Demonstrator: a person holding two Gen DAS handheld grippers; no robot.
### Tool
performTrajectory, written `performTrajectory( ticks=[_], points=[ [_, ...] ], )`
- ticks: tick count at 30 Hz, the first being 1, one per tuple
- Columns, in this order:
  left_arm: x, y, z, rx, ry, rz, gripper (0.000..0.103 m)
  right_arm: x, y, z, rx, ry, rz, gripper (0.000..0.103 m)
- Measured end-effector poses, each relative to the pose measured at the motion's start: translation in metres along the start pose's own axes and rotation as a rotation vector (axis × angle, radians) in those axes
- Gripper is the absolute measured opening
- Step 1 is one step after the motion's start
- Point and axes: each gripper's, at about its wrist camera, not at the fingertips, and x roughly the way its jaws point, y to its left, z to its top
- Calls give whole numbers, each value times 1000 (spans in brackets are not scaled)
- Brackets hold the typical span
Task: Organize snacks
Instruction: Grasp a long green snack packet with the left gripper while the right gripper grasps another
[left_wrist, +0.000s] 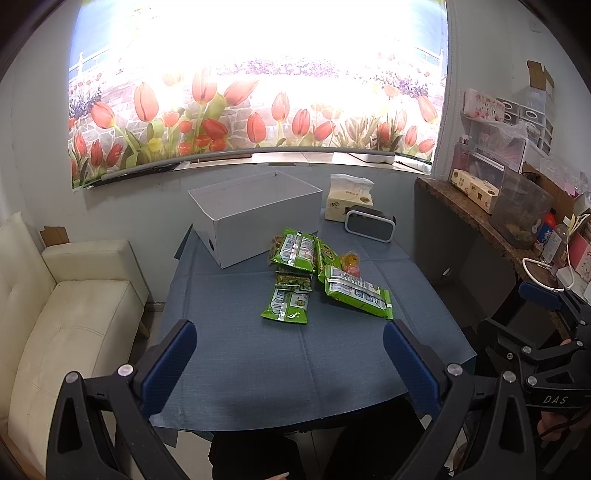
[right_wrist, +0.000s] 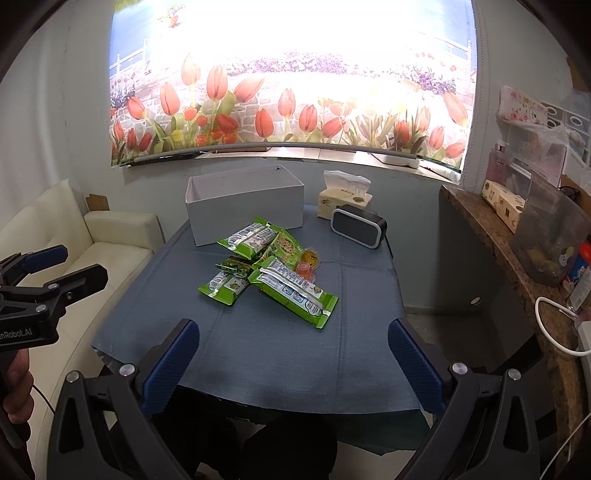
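Left gripper (left_wrist: 290, 363) and right gripper (right_wrist: 293, 363) both spread wide, empty, lower frame. Green snack packs (left_wrist: 325, 277) piled mid-frame beside white box (left_wrist: 255, 218).

Home: sofa (left_wrist: 74, 314), tulip blind (left_wrist: 258, 110)

Blue cloth, green packets, red tulips

I see a slate-blue tablecloth (left_wrist: 258, 362) under bright green snack packets (right_wrist: 293, 291) printed with white and silver labels, beside two small jelly cups (right_wrist: 308, 264), one orange-yellow and one red. The box (left_wrist: 255, 218) is plain white. The tissue pack (right_wrist: 343, 203) is pale yellow, the clock (right_wrist: 356, 225) black with a light grey rim. My gripper pads (left_wrist: 170, 365) are dark blue on black frames. The blind (right_wrist: 295, 110) shows red tulips; the sofa (left_wrist: 74, 314) is cream.
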Motion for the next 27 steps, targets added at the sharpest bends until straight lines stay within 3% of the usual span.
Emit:
performTrajectory(
  ticks=[7, 14, 17, 20, 23, 27],
  points=[
    [2, 4, -2, -12, 7, 3, 103, 42, -4, -2, -55, 20, 18, 103],
    [8, 10, -8, -16, 21, 9, 103, 156, 0, -3, -181, 119, 68, 103],
    [10, 12, -9, -10, 25, 18, 103, 204, 5, -4, -219, 179, 45, 103],
    [16, 15, -11, -14, 37, 27, 103, 242, 10, -2, -232, 215, 40, 99],
    [21, 19, -14, -18, 48, 29, 103, 269, 10, -1, -243, 265, 20, 85],
    [30, 23, -16, -29, 64, 33, 103, 290, 15, -2, -271, 285, -14, 81]
  ],
)
